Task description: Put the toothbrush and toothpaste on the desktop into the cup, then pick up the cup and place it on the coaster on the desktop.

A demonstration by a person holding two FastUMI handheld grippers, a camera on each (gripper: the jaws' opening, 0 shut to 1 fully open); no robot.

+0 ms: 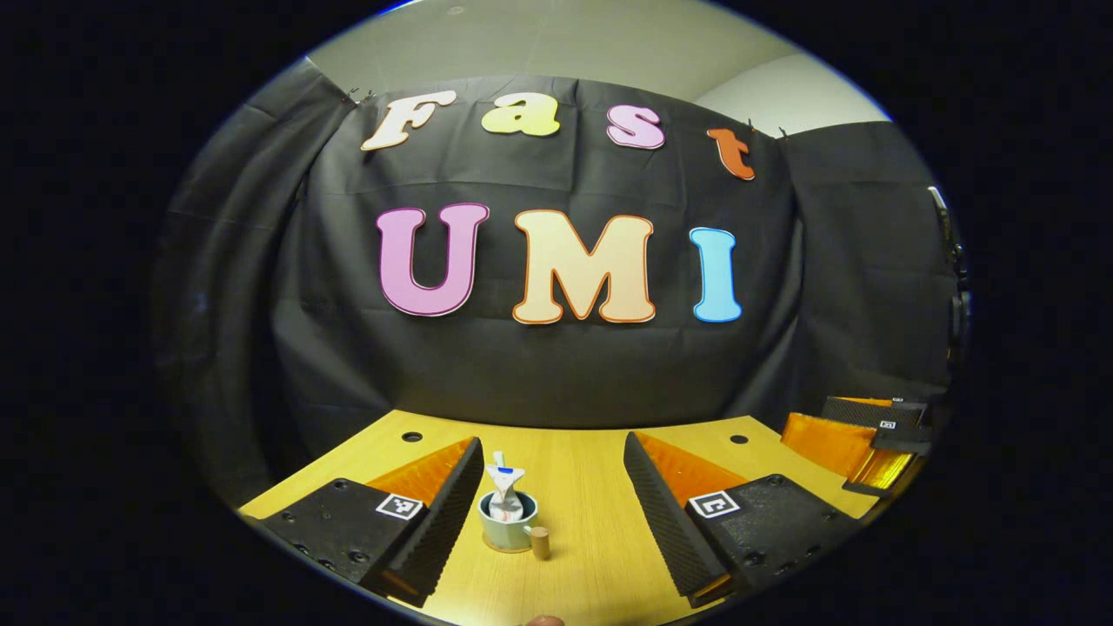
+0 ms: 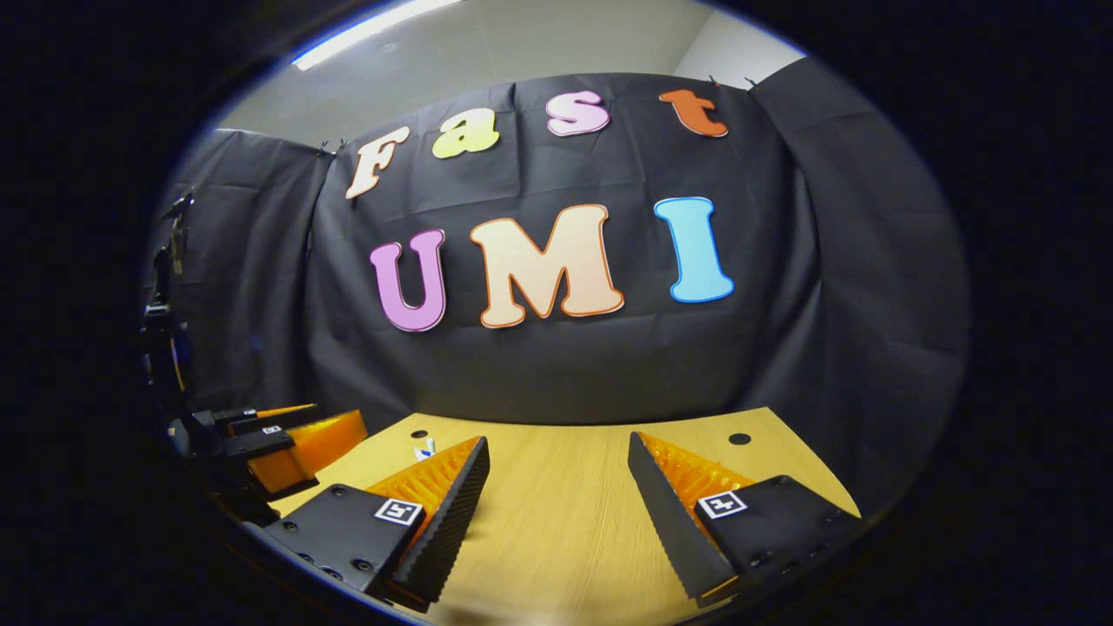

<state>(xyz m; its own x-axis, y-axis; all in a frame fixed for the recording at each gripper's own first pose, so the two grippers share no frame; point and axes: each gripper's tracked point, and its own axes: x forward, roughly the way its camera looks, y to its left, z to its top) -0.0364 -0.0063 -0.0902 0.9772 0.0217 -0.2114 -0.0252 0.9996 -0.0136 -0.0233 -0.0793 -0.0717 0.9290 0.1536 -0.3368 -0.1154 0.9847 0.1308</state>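
Your left gripper (image 1: 554, 487) hovers low over the tabletop (image 1: 591, 522) with its jaws released wide, nothing between them. In the left gripper view the cup (image 1: 507, 524) stands upright in that gap, nearer the left finger but apart from both. It is a pale, glazed-looking round cup with a short wooden knob-like handle (image 1: 540, 542) sticking out toward the near right. Whether a coaster lies under it cannot be told.

The toothpaste (image 1: 504, 492) stands in the cup with its long axis almost vertical, its flat crimped end flaring upward above the rim. A slim white toothbrush (image 1: 499, 459) rises beside it, also upright, pointing at the far wall.

The fingers are wedge shaped, with black ribbed pads on their inner faces and orange ridged plastic behind. The tabletop is light wood grain with small dark round holes near its far edge.

Your right gripper (image 2: 558, 500) also rests released, jaws spread over bare wood. In the right gripper view a small white and blue tip (image 2: 424, 449) peeks above the left finger; the rest of it is hidden.
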